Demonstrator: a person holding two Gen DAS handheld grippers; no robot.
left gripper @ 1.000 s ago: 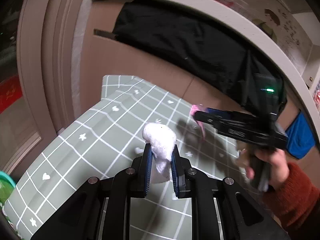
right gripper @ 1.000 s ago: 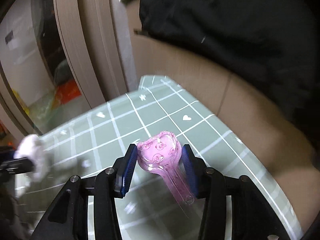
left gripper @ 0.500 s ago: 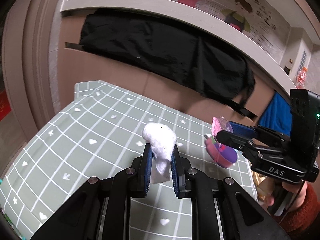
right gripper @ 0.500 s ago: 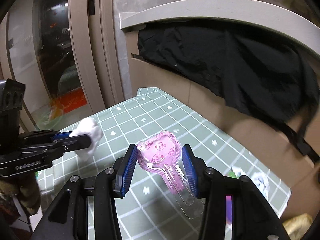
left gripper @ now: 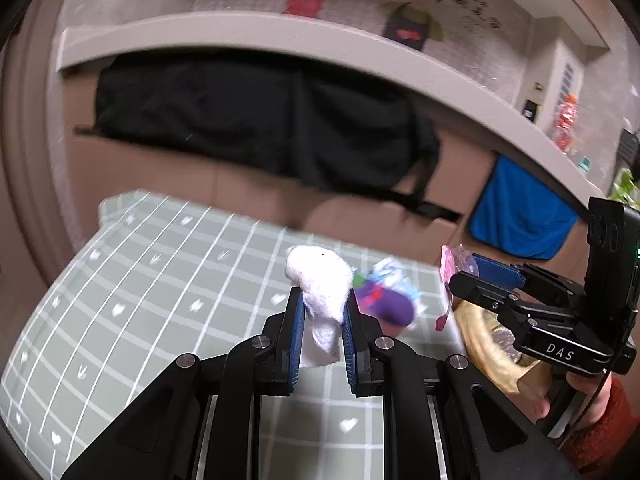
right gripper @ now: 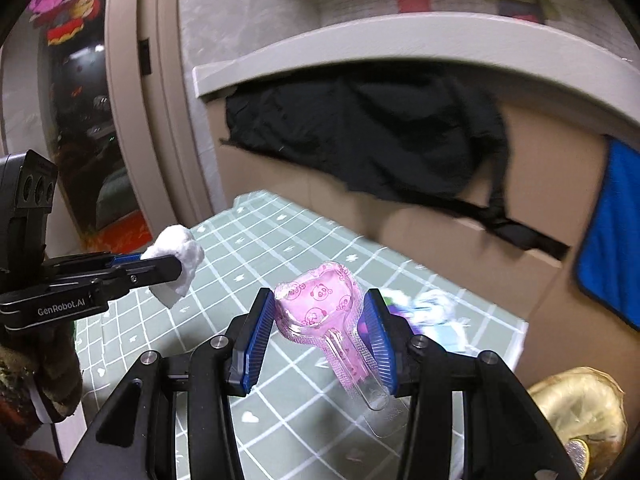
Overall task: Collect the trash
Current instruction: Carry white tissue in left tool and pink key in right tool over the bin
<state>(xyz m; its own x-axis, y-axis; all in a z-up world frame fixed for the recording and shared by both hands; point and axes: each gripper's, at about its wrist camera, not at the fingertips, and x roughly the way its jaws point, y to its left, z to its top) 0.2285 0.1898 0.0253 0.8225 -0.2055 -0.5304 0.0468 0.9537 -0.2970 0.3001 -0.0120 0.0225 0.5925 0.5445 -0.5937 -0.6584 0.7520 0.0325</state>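
Note:
My left gripper [left gripper: 320, 300] is shut on a crumpled white tissue [left gripper: 322, 280] and holds it above the green checked tablecloth [left gripper: 160, 288]. It also shows in the right wrist view [right gripper: 176, 266] at the left. My right gripper [right gripper: 318, 304] is shut on a pink clear plastic wrapper [right gripper: 320, 300] with panda prints, held above the table. It also shows in the left wrist view [left gripper: 460, 268] at the right. A purple and white crumpled wrapper [left gripper: 386, 300] lies on the table beyond both grippers. A yellow-lined trash bag [right gripper: 580, 412] opens just off the table's right edge.
A cardboard box wall [left gripper: 248, 184] draped with black cloth [left gripper: 260, 120] stands behind the table. A blue cloth [left gripper: 520, 216] hangs at the right. A beige door frame [right gripper: 132, 120] rises at the left.
Both grippers have swung to the right with their loads, toward the table's right edge. The yellow-lined bag and the purple wrapper are now nearer in both views.

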